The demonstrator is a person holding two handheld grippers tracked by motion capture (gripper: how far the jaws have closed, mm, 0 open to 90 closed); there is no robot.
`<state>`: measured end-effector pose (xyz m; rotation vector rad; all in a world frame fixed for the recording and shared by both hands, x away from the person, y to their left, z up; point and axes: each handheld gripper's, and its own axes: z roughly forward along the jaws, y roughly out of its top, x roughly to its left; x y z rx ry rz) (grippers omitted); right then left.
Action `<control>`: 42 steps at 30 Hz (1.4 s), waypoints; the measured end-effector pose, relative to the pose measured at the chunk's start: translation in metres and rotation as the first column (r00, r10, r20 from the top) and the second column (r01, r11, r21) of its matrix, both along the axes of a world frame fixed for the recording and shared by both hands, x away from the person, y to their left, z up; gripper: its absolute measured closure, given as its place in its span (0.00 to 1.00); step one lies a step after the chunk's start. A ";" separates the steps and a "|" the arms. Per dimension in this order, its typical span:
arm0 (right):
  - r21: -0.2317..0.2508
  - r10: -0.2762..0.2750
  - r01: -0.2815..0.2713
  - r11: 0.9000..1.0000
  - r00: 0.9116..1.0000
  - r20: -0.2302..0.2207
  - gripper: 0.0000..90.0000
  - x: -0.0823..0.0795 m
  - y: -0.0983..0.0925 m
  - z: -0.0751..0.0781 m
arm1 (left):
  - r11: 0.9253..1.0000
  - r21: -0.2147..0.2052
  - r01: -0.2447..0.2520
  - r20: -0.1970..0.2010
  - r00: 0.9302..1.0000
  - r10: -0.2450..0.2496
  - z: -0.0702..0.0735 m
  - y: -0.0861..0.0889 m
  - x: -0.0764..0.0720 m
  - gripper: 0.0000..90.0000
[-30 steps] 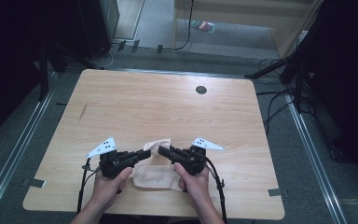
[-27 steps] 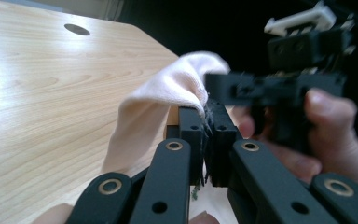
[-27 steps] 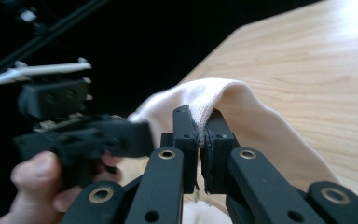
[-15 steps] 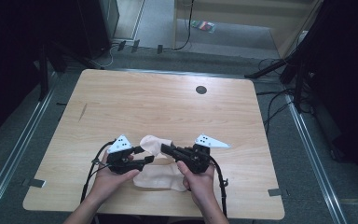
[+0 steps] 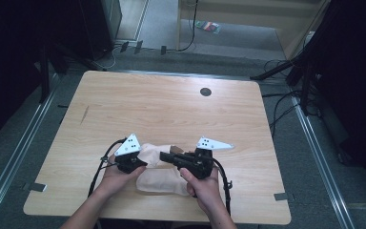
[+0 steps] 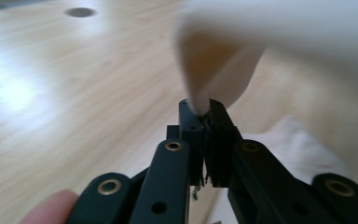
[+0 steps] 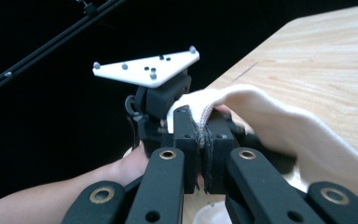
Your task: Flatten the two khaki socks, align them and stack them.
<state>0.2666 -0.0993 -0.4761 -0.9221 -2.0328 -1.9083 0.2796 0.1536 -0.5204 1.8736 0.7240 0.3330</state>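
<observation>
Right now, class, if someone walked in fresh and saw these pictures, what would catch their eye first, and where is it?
First, the beige cloth near the front edge of the wooden table, pinched from both sides. The left tool is shut on a fold of it, the right tool on its edge. Next, the dark round hole toward the table's far side.

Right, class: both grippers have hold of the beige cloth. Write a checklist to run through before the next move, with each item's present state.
1. Left gripper clamped on cloth: ok.
2. Right gripper clamped on the cloth's edge: ok.
3. Cloth partly lifted, the rest lying on the table: ok.
4. Far half of the table free for spreading: ok.
5. Cloth flat and unwrinkled: not ok, bunched between the grippers.
6. Which corners are gripped: cannot tell.
</observation>
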 end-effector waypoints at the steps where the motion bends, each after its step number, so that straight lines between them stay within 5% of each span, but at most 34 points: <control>1: -0.006 0.007 -0.007 1.000 1.000 -0.007 0.98 0.001 -0.001 0.000 | 1.000 0.005 -0.026 0.014 1.000 0.026 0.001 0.004 0.000 0.99; 5: -0.086 0.010 -0.014 0.996 0.999 -0.044 0.97 0.008 -0.004 -0.002 | 0.985 0.039 -0.169 0.101 0.981 0.165 0.009 0.020 -0.002 1.00; 7: -0.173 -0.025 0.016 0.985 0.998 -0.050 0.97 0.016 -0.006 -0.003 | 0.965 0.067 -0.255 0.161 0.957 0.242 0.013 0.024 -0.007 1.00; 9: -0.227 -0.042 0.024 0.974 0.996 -0.075 0.97 0.024 -0.005 -0.004 | 0.948 0.104 -0.300 0.205 0.939 0.275 0.013 0.023 -0.010 1.00; 11: -0.286 -0.060 0.035 0.957 0.995 -0.077 0.97 0.031 -0.003 -0.007 | 0.923 0.171 -0.344 0.258 0.920 0.295 0.010 0.019 -0.013 1.00; 14: -0.396 -0.080 0.041 0.918 0.993 -0.082 0.97 0.043 0.002 -0.013 | 0.889 0.258 -0.379 0.292 0.907 0.302 0.000 0.011 -0.014 1.00; 18: -0.519 -0.113 0.061 0.853 0.991 -0.069 0.94 0.057 0.007 -0.023 | 0.842 0.370 -0.392 0.307 0.907 0.287 -0.016 0.002 -0.013 1.00; 20: -0.579 -0.144 0.084 0.811 0.988 -0.057 0.93 0.064 0.008 -0.030 | 0.820 0.409 -0.401 0.315 0.905 0.286 -0.022 -0.001 -0.012 1.00; 22: -0.633 -0.178 0.120 0.764 0.984 -0.028 0.91 0.069 0.006 -0.037 | 0.807 0.423 -0.412 0.306 0.903 0.301 -0.026 0.000 -0.012 1.00; 24: -0.647 -0.225 0.173 0.742 0.974 0.003 0.90 0.071 0.003 -0.039 | 0.800 0.433 -0.415 0.293 0.904 0.311 -0.029 0.001 -0.011 0.99; 26: -0.622 -0.257 0.211 0.754 0.966 0.016 0.84 0.072 -0.002 -0.039 | 0.795 0.444 -0.414 0.292 0.905 0.308 -0.031 0.002 -0.011 0.98; 28: -0.583 -0.260 0.224 0.781 0.965 0.024 0.79 0.070 -0.004 -0.039 | 0.788 0.454 -0.416 0.285 0.906 0.314 -0.034 0.003 -0.011 0.96; 30: -0.551 -0.237 0.213 0.807 0.971 0.028 0.72 0.068 -0.001 -0.040 | 0.771 0.470 -0.430 0.284 0.900 0.330 -0.036 0.004 -0.010 0.93; 33: -0.552 -0.206 0.189 0.812 0.978 0.032 0.60 0.066 0.012 -0.041 | 0.753 0.501 -0.427 0.265 0.904 0.336 -0.039 0.006 -0.010 0.86; 35: -0.569 -0.205 0.206 0.796 0.976 0.067 0.58 0.063 0.021 -0.041 | 0.771 0.480 -0.419 0.244 0.908 0.341 -0.038 0.010 -0.011 0.80; 37: -0.576 -0.223 0.229 0.785 0.971 0.082 0.57 0.062 0.026 -0.041 | 0.803 0.445 -0.398 0.203 0.918 0.342 -0.035 0.018 -0.012 0.72; 39: -0.583 -0.239 0.248 0.773 0.966 0.094 0.57 0.060 0.027 -0.041 | 0.824 0.418 -0.382 0.181 0.924 0.336 -0.031 0.028 -0.014 0.66; 41: -0.594 -0.254 0.256 0.763 0.963 0.089 0.56 0.058 0.027 -0.042 | 0.867 0.340 -0.363 0.126 0.932 0.341 -0.027 0.040 -0.014 0.62; 42: -0.607 -0.260 0.254 0.753 0.962 0.080 0.56 0.057 0.027 -0.044 | 0.880 0.304 -0.365 0.093 0.931 0.354 -0.025 0.047 -0.013 0.61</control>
